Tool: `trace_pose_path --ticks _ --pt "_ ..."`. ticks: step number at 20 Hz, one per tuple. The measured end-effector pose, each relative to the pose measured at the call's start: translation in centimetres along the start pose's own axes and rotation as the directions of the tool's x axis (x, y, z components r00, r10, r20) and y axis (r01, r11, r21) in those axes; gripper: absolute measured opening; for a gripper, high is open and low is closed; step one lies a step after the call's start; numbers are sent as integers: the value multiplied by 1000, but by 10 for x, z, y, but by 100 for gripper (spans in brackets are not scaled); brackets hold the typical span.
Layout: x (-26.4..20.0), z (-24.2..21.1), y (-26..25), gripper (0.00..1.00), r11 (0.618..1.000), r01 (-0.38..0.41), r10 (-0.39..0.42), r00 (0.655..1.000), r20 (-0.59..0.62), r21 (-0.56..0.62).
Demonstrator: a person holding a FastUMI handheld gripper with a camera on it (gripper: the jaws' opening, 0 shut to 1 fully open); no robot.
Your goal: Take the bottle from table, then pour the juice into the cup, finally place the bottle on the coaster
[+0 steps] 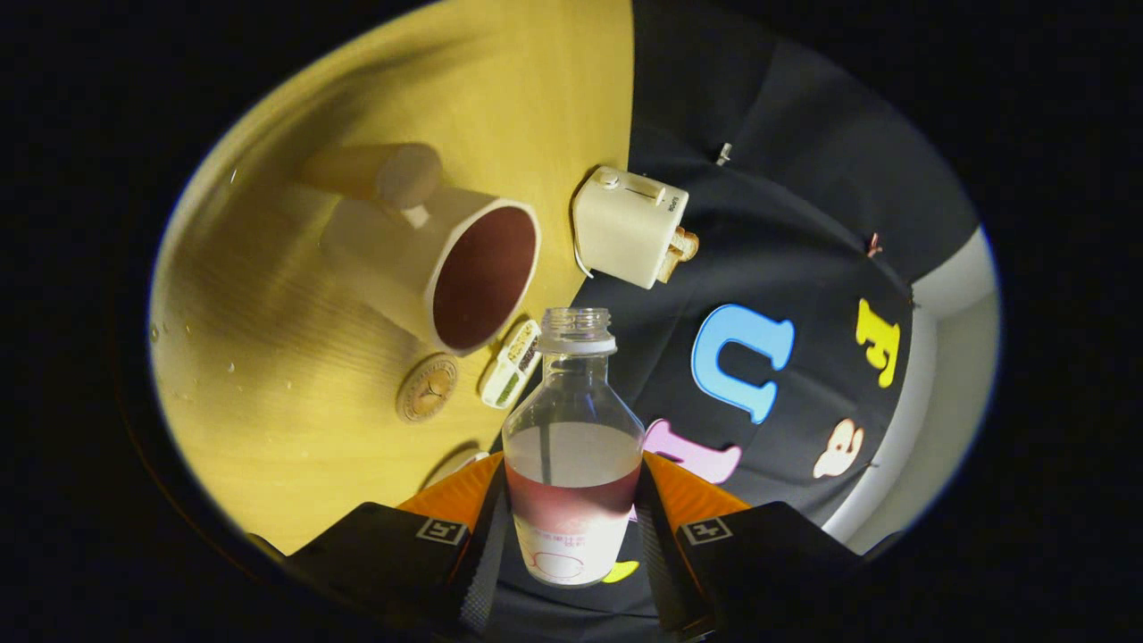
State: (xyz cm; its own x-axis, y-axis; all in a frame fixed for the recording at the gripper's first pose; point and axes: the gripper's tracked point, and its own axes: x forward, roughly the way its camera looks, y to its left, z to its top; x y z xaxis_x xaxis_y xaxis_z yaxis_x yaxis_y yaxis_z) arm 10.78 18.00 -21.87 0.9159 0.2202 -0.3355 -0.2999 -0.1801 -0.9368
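Note:
My gripper (571, 518) is shut on a clear plastic bottle (571, 420), both fingers pressing its lower body. The bottle has no cap and holds pink juice in its lower part. The view is rolled, so the wooden table (295, 420) looks tipped sideways. Just beyond the bottle's mouth stands a white cup (446, 268) with a wooden handle; its dark reddish inside faces me. A small round wooden coaster (427, 388) lies on the table beside the cup, ahead of my left finger.
A white toaster (629, 225) with a slice of bread stands at the table's far edge against the black cloth wall. A small white oblong device (511, 363) lies between the coaster and the bottle's neck. Water droplets dot the table.

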Motion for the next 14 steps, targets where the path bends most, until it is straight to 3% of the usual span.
trace_pose_path --ticks 4,6,8,10,14 --pt "-6 -1 -3 72 977 26 -20 999 -27 210" --pt "-10 -3 -11 72 942 69 -61 998 -32 329" --pt "-15 -8 -10 72 881 91 -73 996 -55 465" --pt "-21 -12 -3 72 780 95 -62 995 -74 618" --pt "-23 2 11 73 488 3 -20 1000 8 873"
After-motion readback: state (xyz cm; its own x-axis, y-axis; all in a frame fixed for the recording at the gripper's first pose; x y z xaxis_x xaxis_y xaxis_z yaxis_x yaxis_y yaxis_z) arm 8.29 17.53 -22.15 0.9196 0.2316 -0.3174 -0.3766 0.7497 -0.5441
